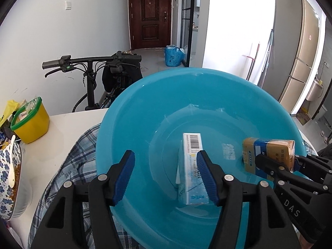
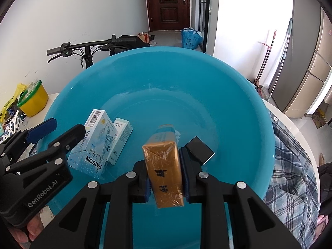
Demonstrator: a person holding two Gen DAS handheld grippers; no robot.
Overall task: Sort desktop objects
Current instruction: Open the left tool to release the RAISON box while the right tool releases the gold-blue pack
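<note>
Currently, right gripper is clamping gold pack over basin; left gripper is gaping, empty; three items are already lying inside.

Bicycle by wall; fridge; brown door.

The blue basin is bare across its far half and right side, open to a claw from above. Nearer in, the pale blue carton, a smaller white box touching it and a black block crowd the floor. The left claw hangs over the cartons, and the right claw, clamped on a gold pack, blocks the middle.
</note>
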